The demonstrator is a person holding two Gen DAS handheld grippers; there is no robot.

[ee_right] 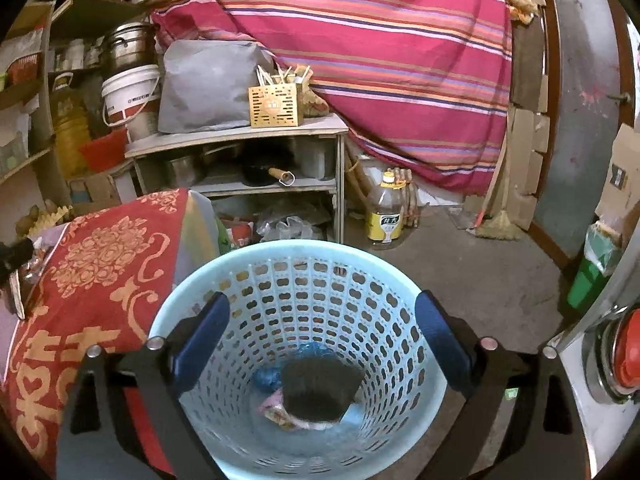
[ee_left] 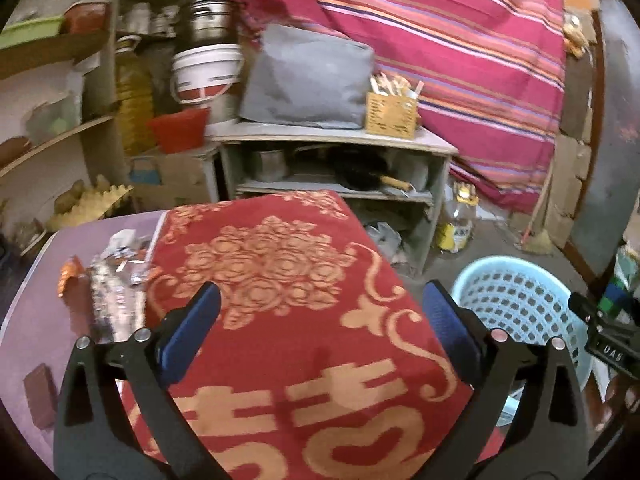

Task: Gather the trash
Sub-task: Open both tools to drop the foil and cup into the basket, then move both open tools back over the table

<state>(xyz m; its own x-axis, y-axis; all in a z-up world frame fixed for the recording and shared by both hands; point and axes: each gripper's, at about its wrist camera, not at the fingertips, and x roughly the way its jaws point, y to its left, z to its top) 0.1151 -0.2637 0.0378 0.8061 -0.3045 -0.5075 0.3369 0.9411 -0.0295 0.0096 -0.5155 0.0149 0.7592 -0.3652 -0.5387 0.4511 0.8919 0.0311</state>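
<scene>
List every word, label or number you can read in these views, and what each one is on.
"囍", the gold double-happiness character: red cloth.
"DAS", uncertain: black gripper body at the right edge.
Yellow bottle label: characters too blurred.
White bucket: print too small.
Bamboo holder: markings unreadable.

blurred wrappers (ee_left: 116, 280) at cloth's edge, dark shadow hiding basket (ee_right: 224, 280) contents

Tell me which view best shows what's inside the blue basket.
Right wrist. It looks straight down into the blue basket, showing the wrappers at the bottom. Left wrist catches only part of the basket's rim and far wall at its right edge; the contents are hidden.
</scene>
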